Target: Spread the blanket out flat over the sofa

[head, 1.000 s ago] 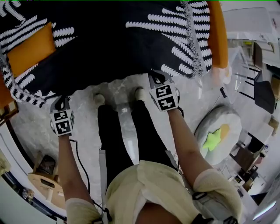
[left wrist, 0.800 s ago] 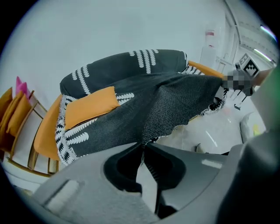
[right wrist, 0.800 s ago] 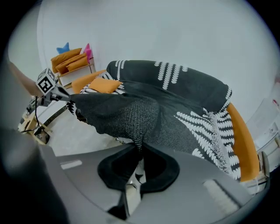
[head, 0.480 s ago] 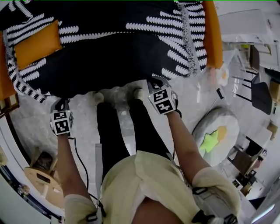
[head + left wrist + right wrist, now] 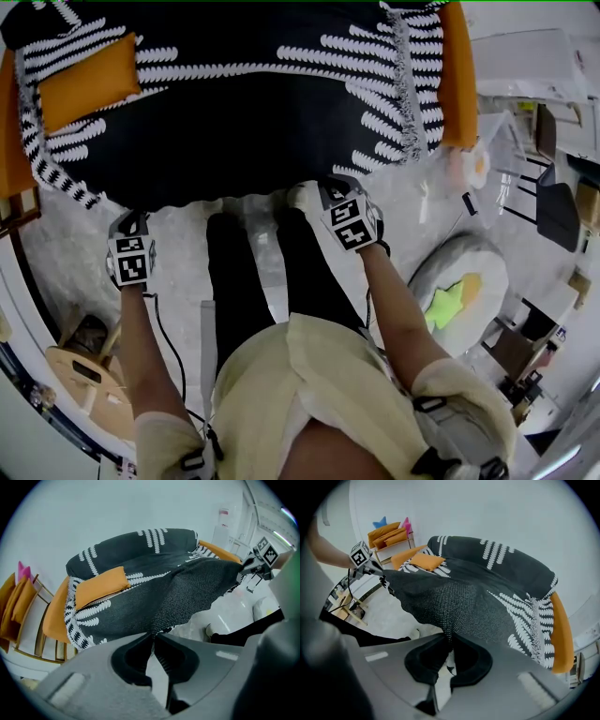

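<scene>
A black blanket with white leaf patterns (image 5: 244, 103) lies draped over the orange sofa (image 5: 459, 75), its front edge hanging toward me. My left gripper (image 5: 131, 223) is shut on the blanket's front left edge (image 5: 187, 592), the cloth pinched between its jaws (image 5: 153, 637). My right gripper (image 5: 334, 187) is shut on the front right edge (image 5: 464, 602), the fabric bunched into its jaws (image 5: 449, 644). The edge stretches taut between the two. An orange cushion (image 5: 89, 82) rests on top of the blanket at the left.
The person's legs (image 5: 244, 272) stand between the grippers, close to the sofa front. A round floor cushion with a green star (image 5: 464, 286) lies to the right. A wooden rack (image 5: 84, 375) is at the lower left. A shelf of orange cushions (image 5: 389, 536) stands beyond the sofa's left end.
The blanket's front edge has drawn straighter and tauter across the sofa front. Both grippers keep their hold and have shifted only slightly.
</scene>
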Demonstrator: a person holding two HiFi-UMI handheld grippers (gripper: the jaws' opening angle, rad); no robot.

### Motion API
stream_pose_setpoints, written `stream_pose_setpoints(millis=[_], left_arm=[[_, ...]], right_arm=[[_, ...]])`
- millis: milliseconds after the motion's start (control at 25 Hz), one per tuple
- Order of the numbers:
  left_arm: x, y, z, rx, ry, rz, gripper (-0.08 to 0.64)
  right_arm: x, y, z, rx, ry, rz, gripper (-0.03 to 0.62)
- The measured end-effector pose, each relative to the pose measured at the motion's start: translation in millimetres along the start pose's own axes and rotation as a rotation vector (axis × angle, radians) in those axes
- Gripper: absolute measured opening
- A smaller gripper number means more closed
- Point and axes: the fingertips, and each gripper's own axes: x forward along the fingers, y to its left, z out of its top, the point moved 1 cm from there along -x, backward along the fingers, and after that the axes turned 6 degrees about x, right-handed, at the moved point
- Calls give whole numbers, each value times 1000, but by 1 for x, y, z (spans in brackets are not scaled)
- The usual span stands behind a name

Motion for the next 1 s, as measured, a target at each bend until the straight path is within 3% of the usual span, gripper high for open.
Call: stream_pose_setpoints(millis=[400,760,920,1000], left_arm=[[2,-4,-9,9,26,-31,17],[15,-1,-11,118,20,-199,15],[20,-3,-6,224,-3,-219,17],[20,-5,-9,240,-4,-218,17]], right_arm=[[-1,19,-21,-9,63,25,12],[4,31,-31,23,85,-72,12],[4,24,-31,6,81,-95,12],[2,24,-33,-14,74,-103,12]])
